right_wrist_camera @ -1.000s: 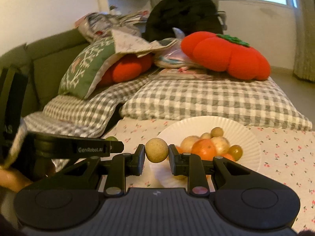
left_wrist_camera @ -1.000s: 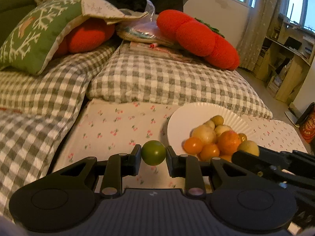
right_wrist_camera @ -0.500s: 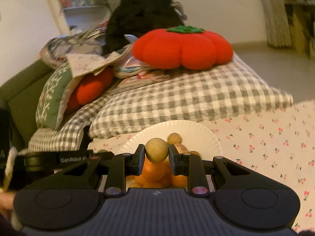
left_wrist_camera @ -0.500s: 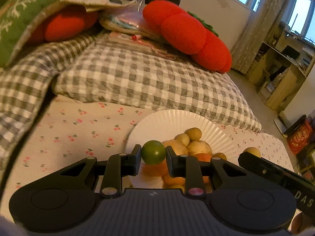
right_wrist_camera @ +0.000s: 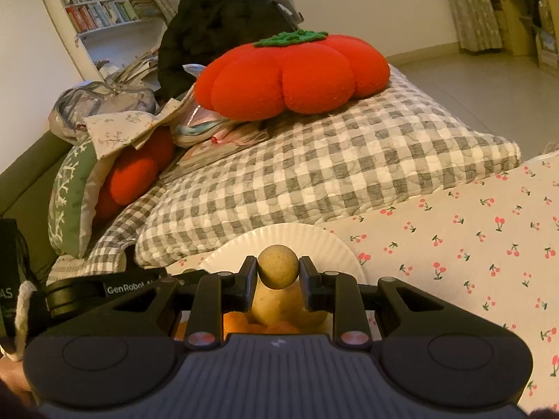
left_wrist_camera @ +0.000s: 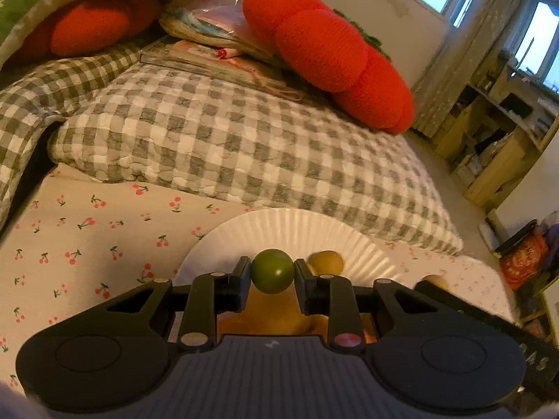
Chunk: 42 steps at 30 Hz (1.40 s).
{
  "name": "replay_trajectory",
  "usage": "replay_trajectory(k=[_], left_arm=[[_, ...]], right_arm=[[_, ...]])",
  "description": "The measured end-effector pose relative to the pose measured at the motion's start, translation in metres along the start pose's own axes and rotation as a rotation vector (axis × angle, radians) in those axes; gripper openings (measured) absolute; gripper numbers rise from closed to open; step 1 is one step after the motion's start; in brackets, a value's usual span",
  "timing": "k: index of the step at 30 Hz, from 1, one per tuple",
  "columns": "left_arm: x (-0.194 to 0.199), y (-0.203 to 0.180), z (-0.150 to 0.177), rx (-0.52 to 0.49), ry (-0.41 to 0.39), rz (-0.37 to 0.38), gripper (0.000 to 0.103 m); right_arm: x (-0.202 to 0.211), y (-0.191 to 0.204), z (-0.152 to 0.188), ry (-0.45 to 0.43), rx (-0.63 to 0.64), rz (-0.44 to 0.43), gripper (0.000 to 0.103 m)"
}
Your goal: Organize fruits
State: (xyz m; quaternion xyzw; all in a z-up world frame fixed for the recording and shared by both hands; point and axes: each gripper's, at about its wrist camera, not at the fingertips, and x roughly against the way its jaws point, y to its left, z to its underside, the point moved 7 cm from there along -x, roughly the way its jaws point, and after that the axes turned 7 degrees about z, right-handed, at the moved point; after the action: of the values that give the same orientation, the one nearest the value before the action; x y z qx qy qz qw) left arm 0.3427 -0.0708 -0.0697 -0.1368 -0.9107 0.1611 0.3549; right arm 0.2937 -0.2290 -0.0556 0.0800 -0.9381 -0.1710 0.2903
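The left gripper (left_wrist_camera: 272, 276) pinches a green fruit (left_wrist_camera: 272, 271) above the near rim of the white paper plate (left_wrist_camera: 279, 225); bare cherry-print sheet (left_wrist_camera: 87, 230) lies open leftward. The right gripper (right_wrist_camera: 278, 272) clamps a tan fruit (right_wrist_camera: 278, 267) over the plate's fruit pile (right_wrist_camera: 279, 309), checked pillow (right_wrist_camera: 314, 174) bordering behind.

Fluted paper plate (left_wrist_camera: 293, 225), quilted cloth pillow (left_wrist_camera: 244, 146)

Paper plate (left_wrist_camera: 293, 227) on cherry-print sheet (left_wrist_camera: 104, 216), near its far edge, just before checked pillow (left_wrist_camera: 244, 139). Fruit pile (right_wrist_camera: 279, 309) on plate. Tomato cushion (right_wrist_camera: 293, 73) atop pillow. Snowflake cushion (right_wrist_camera: 66, 202) at pillow's left. Bookshelf (right_wrist_camera: 101, 3) behind, far left.
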Motion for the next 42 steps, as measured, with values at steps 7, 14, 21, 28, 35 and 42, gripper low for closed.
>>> replay_trajectory(k=[7, 14, 21, 28, 35, 42], left_arm=[[-0.008, 0.016, 0.002, 0.038, 0.013, -0.002, 0.02], [-0.01, 0.013, 0.002, 0.032, 0.012, 0.007, 0.021], [-0.01, 0.019, 0.003, 0.073, 0.016, 0.029, 0.022], [-0.008, 0.02, 0.003, 0.075, 0.016, 0.025, 0.022], [0.001, 0.014, 0.001, 0.055, 0.005, 0.012, 0.025], [0.013, 0.006, 0.0, -0.06, 0.004, -0.096, 0.036]], right_arm=[[-0.018, -0.01, 0.003, 0.028, 0.018, 0.041, 0.023], [-0.022, -0.008, 0.007, 0.041, 0.037, 0.054, 0.023], [-0.025, -0.01, 0.01, 0.051, 0.03, 0.063, 0.025], [-0.021, -0.009, 0.006, 0.039, 0.012, 0.053, 0.025], [-0.016, -0.005, 0.002, 0.029, 0.004, 0.048, 0.025], [-0.013, 0.01, 0.003, 0.038, 0.037, 0.055, 0.028]])
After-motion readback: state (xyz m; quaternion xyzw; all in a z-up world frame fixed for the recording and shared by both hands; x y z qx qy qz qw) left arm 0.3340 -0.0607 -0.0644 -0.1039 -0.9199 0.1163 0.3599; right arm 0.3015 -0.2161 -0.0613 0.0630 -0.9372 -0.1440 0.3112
